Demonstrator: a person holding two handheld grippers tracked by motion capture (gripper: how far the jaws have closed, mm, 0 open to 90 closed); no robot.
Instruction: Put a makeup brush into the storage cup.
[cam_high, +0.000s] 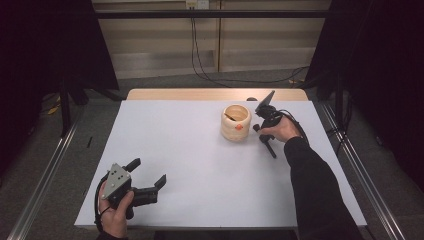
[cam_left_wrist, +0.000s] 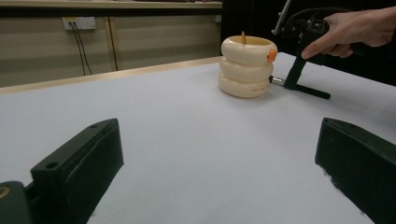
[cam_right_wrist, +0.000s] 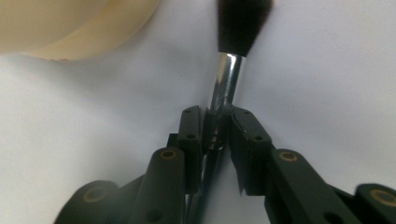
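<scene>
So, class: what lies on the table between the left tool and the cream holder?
Nothing: in the high view, bare white table separates the left tool from the cream holder.

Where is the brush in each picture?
High view: the brush lies right of the cream ringed pot, under the right gripper.
Left gripper view: upper right, its handle beside the pot.
Right gripper view: centre, the silver collar clamped in the jaws.
Shared landmark: the pot.
</scene>
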